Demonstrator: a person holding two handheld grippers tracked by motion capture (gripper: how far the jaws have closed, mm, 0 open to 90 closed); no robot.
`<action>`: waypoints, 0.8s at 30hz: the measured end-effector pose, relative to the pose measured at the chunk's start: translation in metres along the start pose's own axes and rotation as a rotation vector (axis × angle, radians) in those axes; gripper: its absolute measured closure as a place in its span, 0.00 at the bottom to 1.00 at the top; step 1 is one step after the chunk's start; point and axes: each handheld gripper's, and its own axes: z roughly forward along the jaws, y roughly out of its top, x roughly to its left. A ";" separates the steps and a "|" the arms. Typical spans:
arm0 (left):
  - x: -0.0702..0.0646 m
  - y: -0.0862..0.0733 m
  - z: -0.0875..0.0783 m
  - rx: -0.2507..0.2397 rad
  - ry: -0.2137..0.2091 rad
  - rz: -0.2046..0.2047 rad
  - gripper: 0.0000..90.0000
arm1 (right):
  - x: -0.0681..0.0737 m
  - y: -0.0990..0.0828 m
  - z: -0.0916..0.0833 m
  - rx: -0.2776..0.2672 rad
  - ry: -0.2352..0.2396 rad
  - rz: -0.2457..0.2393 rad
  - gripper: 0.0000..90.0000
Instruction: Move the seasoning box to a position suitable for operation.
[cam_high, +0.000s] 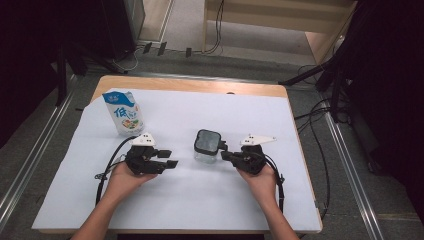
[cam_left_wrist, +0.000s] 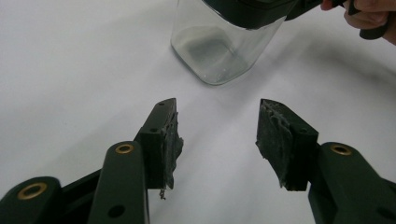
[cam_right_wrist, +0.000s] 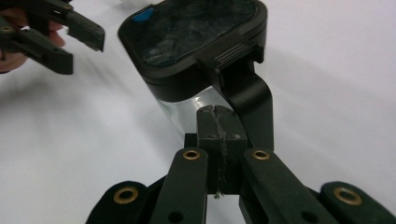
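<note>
One clear jar (cam_high: 207, 148) with a dark lid (cam_right_wrist: 196, 32) stands on the white sheet (cam_high: 175, 200) that covers the bench (cam_high: 190, 85), near the middle, between two claws. One milk carton (cam_high: 123, 112), blue and white, stands upright well apart from it, toward the far left corner of the sheet.

The left claw (cam_high: 169, 158) rests low over the sheet just left of the jar, pointing at it. In the left gripper view its jaws stand spread with bare sheet between them, and the worn pads (cam_left_wrist: 275, 140) touch nothing; the jar (cam_left_wrist: 217, 51) sits just beyond their tips.

The right claw (cam_high: 225, 155) comes in from the jar's right side. In the right gripper view its jaws are pressed together, pad against pad, with their tips right at the jar's glass wall, just below the lid's latch (cam_right_wrist: 233, 53). Whether they touch the glass I cannot tell.
</note>
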 end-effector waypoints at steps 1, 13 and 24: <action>0.000 0.000 0.001 -0.005 0.000 0.007 0.54 | -0.001 0.000 0.000 -0.001 -0.009 0.002 1.00; 0.001 0.039 0.010 -0.027 -0.031 0.048 0.45 | -0.009 0.005 0.000 0.010 -0.010 0.010 1.00; 0.011 0.070 0.020 0.013 -0.108 0.089 0.30 | -0.019 0.014 -0.024 -0.035 -0.003 0.019 1.00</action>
